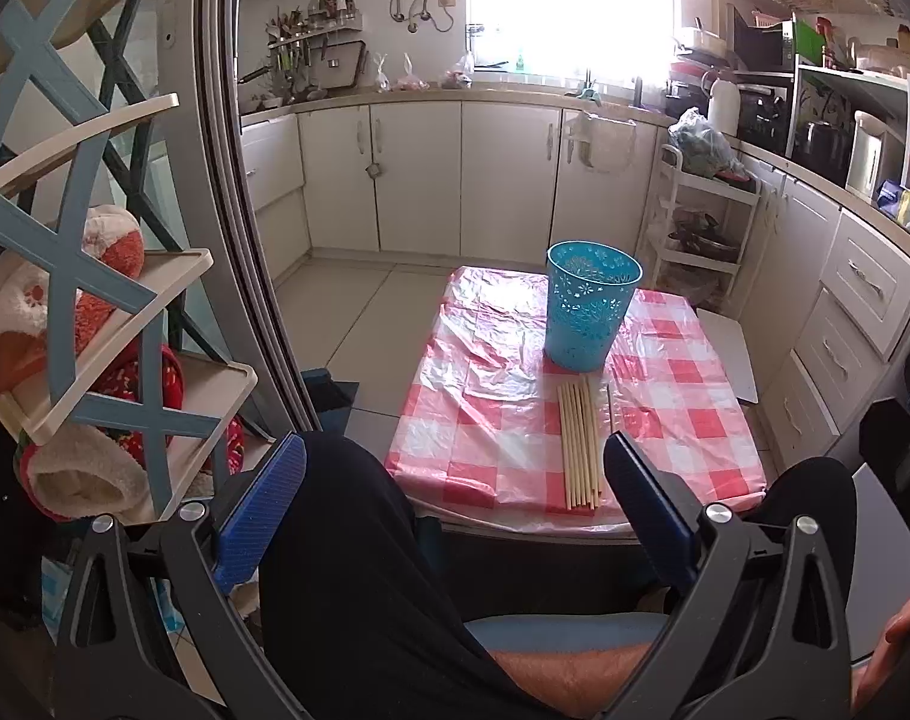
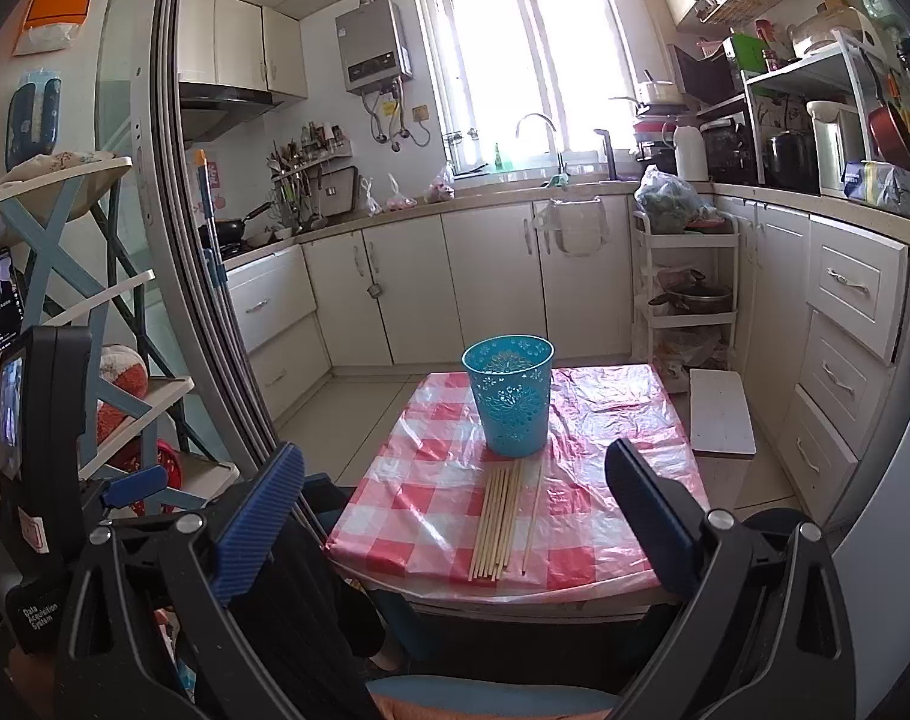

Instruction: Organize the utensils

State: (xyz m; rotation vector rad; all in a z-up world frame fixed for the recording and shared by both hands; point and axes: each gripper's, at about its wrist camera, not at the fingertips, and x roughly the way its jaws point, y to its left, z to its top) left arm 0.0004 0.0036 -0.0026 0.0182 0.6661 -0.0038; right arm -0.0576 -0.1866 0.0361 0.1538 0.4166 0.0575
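While the person sat back from the small table [image 2: 605,414] with its red-and-white checked plastic cover, nothing on it had been touched, so I judged the job to be at its very start. A bundle of pale wooden chopsticks [image 1: 580,445] lay flat near the table's close edge, lined up side by side and pointing away toward the blue perforated cup [image 1: 593,306], which stood upright just beyond their far tips. One chopstick [image 2: 533,519] lay a little apart on the right of the bundle. The left gripper [image 1: 455,507] was held low over the person's lap, its jaws spread wide and empty, short of the table. The right gripper [image 2: 455,510] was likewise held back from the table edge, jaws wide apart with nothing between them. To my eye the step in hand was the first reach. The next move seemed to call for bringing one gripper down over the sticks, closing across them near the middle so they would not fan out or slip, then tilting them upright to drop into the cup; the crinkled plastic cover might slide under a scraping finger
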